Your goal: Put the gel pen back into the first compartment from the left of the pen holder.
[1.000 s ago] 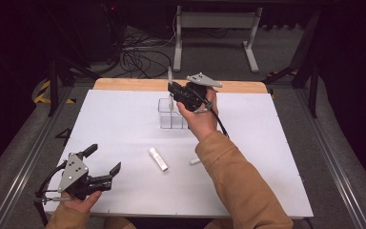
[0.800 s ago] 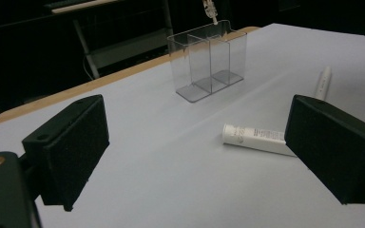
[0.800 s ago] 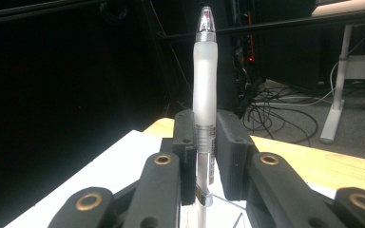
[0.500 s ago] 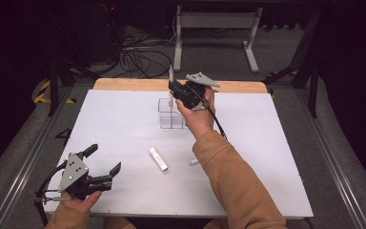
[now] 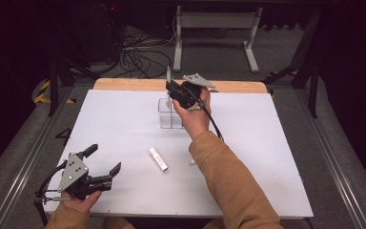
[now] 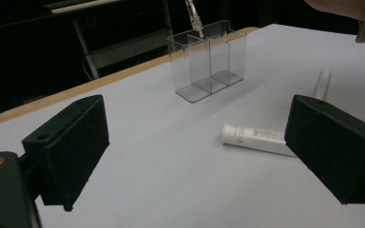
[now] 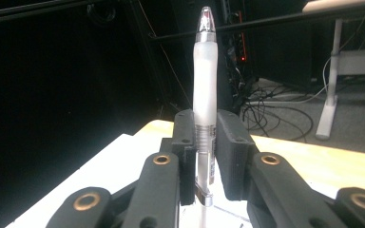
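Frosted white pen (image 7: 205, 85) stands upright between the pads of the right gripper (image 7: 204, 156), whose jaws have just been opening slightly yet still pinch it, above the clear two-compartment holder (image 5: 170, 114). Left gripper (image 5: 104, 162) rests near the table's (image 5: 276, 143) front edge, jaws spread, beside a white tube (image 5: 157, 159)

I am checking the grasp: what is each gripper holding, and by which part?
The right gripper holds a pen upright, its jaws clamped on the clear lower barrel near the clip. The left gripper holds nothing.

One pen (image 7: 205, 71), one clear two-compartment holder (image 6: 209, 59), two white tubes (image 6: 254, 138) on the table (image 5: 276, 143), and two grippers.
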The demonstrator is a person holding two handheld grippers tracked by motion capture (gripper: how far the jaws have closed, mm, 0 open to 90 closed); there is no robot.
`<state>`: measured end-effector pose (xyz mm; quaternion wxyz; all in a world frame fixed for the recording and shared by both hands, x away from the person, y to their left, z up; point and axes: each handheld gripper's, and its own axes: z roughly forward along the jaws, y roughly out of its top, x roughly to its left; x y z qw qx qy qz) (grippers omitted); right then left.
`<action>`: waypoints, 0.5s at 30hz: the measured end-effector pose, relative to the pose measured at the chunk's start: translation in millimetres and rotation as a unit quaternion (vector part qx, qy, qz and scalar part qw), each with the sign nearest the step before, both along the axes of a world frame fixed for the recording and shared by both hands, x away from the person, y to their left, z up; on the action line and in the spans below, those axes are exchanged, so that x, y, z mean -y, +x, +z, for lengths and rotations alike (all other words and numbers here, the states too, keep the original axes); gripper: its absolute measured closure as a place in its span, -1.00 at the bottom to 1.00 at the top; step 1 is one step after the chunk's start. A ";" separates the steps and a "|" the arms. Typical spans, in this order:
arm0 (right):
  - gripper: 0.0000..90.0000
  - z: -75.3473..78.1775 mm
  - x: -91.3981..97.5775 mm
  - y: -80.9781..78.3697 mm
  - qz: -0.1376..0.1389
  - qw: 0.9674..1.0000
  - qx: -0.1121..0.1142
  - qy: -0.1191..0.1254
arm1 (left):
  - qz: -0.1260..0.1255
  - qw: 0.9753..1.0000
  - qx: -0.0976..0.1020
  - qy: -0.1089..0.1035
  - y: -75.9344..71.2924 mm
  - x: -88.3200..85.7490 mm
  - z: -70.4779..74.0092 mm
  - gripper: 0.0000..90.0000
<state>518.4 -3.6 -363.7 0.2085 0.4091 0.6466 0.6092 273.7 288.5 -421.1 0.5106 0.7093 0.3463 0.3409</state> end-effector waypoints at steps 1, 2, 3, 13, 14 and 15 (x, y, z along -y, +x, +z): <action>0.67 0.0 0.0 0.0 0.000 1.000 0.000 0.000 | 0.000 1.000 0.000 0.000 0.0 0.0 0.0 -0.82; 0.53 -0.9 -0.4 1.0 0.002 1.000 0.000 0.002 | 0.000 1.000 0.000 0.000 -0.1 -0.1 0.0 -0.82; 0.38 -1.9 -0.6 2.2 0.004 1.000 0.001 0.002 | 0.000 1.000 0.001 0.000 -0.3 -0.2 0.1 -0.81; 0.05 12.8 14.2 -9.4 0.018 1.000 0.016 -0.015 | 0.000 1.000 0.002 0.001 -0.9 1.3 0.5 -0.82; 0.02 14.6 15.7 -11.2 0.020 0.999 0.018 -0.018 | 0.000 1.000 0.002 0.001 -0.9 1.5 0.5 -0.81; 0.01 16.2 17.2 -12.9 0.022 0.999 0.020 -0.021 | 0.000 1.000 0.001 0.002 -0.9 1.6 0.4 -0.81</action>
